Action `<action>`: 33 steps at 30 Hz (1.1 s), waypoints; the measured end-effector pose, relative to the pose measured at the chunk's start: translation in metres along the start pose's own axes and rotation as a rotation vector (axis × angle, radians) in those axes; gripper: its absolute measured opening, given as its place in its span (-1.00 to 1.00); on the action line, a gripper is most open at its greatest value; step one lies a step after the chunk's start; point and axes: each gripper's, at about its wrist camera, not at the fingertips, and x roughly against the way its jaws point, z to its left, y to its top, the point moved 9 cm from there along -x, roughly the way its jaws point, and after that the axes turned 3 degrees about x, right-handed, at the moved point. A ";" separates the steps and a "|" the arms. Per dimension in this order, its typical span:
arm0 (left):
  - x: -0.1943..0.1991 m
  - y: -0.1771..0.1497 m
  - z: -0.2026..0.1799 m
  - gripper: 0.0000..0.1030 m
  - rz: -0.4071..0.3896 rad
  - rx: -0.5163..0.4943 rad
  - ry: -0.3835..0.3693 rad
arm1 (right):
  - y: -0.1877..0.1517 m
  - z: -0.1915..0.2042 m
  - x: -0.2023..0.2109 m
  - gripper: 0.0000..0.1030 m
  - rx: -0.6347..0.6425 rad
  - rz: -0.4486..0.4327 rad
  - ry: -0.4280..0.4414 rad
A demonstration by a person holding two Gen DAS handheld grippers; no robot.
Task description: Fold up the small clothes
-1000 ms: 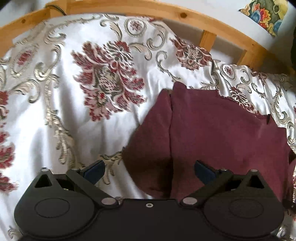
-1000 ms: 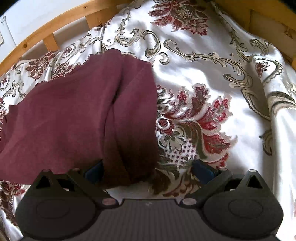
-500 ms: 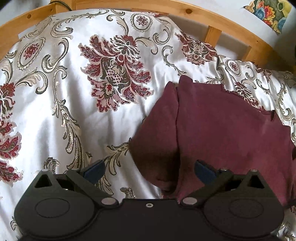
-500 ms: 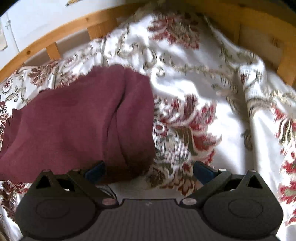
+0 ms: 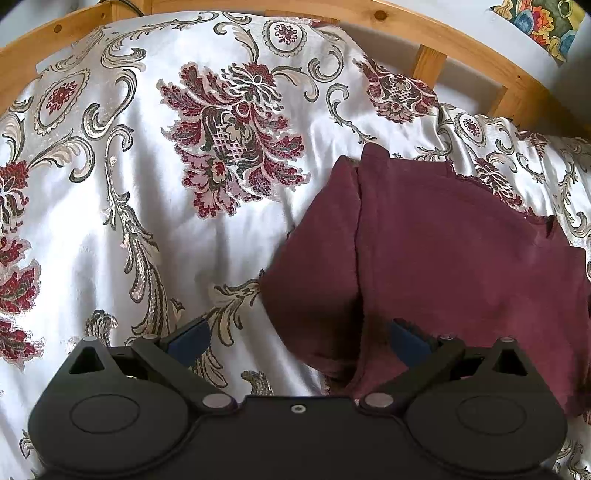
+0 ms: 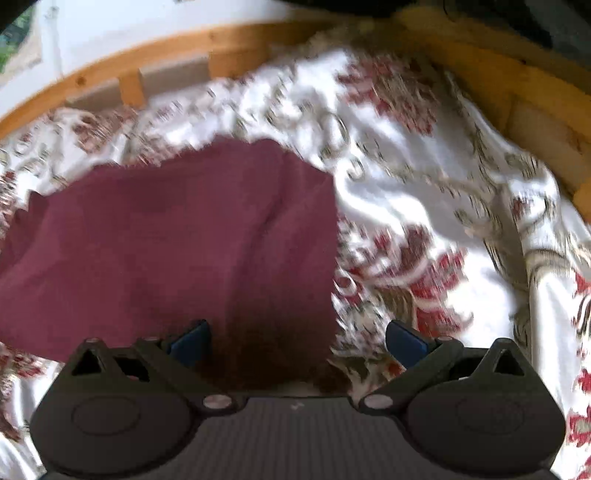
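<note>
A maroon garment (image 5: 436, 258) lies spread on the bed, its left sleeve folded in along a vertical crease. My left gripper (image 5: 297, 338) is open just above the garment's near left corner, with the blue right pad over the cloth and the left pad over the bedspread. In the blurred right wrist view the same maroon garment (image 6: 177, 243) fills the left half. My right gripper (image 6: 297, 338) is open over its near right edge, nothing held between the fingers.
A white satin bedspread (image 5: 122, 236) with red floral and gold scroll patterns covers the bed. A wooden bed frame (image 5: 436, 33) curves along the far side and also along the right side, where the wooden bed frame (image 6: 532, 122) shows in the right wrist view.
Both grippers have pulled back and up from the garment, staying open. The right wrist view swung quickly and is now blurred; the garment lies flat.
</note>
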 end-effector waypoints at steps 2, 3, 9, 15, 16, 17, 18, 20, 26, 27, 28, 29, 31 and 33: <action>0.000 0.000 0.000 0.99 0.000 0.000 0.000 | -0.007 -0.011 -0.007 0.99 -0.056 0.046 -0.015; 0.000 0.000 0.000 0.99 0.000 0.001 0.000 | -0.009 -0.015 -0.008 0.99 -0.095 0.055 -0.002; 0.000 0.000 0.000 0.99 0.002 0.000 0.000 | -0.012 -0.023 -0.008 0.99 -0.170 0.067 0.022; 0.000 0.000 0.000 0.99 0.000 0.002 0.000 | -0.009 -0.023 -0.010 0.99 -0.169 0.062 0.022; 0.000 0.001 0.001 0.99 -0.004 0.005 0.000 | -0.009 -0.023 -0.007 0.99 -0.166 0.053 0.018; 0.001 0.002 0.002 0.99 -0.010 0.010 -0.001 | -0.007 -0.022 -0.004 0.99 -0.156 0.037 0.010; 0.003 0.003 0.002 0.99 -0.020 0.018 -0.002 | -0.004 -0.020 0.001 0.99 -0.139 0.012 -0.001; 0.008 0.006 0.001 0.99 -0.045 0.035 -0.010 | 0.006 -0.014 0.011 0.99 -0.086 -0.060 -0.018; 0.017 0.014 0.000 0.99 -0.095 0.068 -0.024 | 0.025 0.030 0.030 0.99 0.092 -0.231 0.025; 0.016 0.016 0.000 0.99 -0.099 0.077 -0.024 | 0.026 0.040 0.031 0.99 0.121 -0.246 0.041; 0.015 0.019 0.000 0.99 -0.099 0.087 -0.033 | 0.027 0.049 0.032 0.99 0.143 -0.255 0.057; 0.011 0.025 0.000 0.99 -0.093 0.104 -0.062 | 0.026 0.060 0.032 0.99 0.168 -0.262 0.079; 0.004 0.039 0.002 0.98 -0.051 0.177 -0.155 | 0.025 0.081 0.034 0.99 0.203 -0.269 0.108; 0.003 0.052 0.005 0.98 -0.040 0.262 -0.236 | 0.022 0.098 0.034 0.99 0.238 -0.276 0.131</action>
